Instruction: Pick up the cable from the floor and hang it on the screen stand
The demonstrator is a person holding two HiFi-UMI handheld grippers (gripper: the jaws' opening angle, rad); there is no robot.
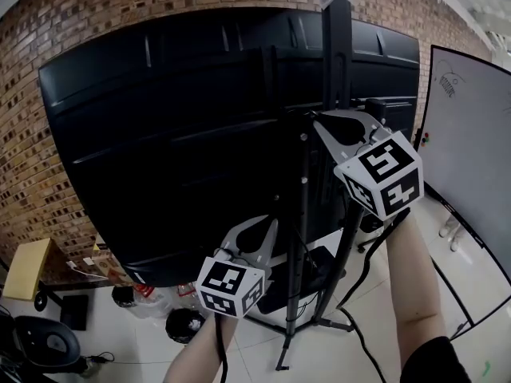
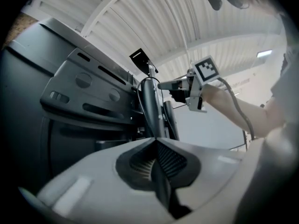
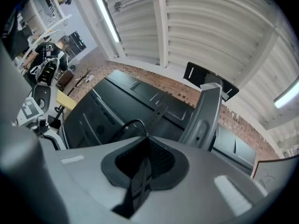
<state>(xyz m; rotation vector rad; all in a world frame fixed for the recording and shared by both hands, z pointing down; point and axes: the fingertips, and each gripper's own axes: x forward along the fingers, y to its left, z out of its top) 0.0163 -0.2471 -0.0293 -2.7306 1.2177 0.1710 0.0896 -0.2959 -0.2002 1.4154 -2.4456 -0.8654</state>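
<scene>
Both the left claw [image 1: 259,234] and right claw [image 1: 329,124] pinch the cable [image 3: 123,125] tight. Best to lift its loop slowly onto the stand [image 1: 336,46], then let go gently.

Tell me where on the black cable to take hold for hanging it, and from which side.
Pinch the cable across its thin run, just below the arching loop, coming from the open side away from the screen's back; the stand pole likely blocks the other. The right gripper is shut on it that way.
</scene>
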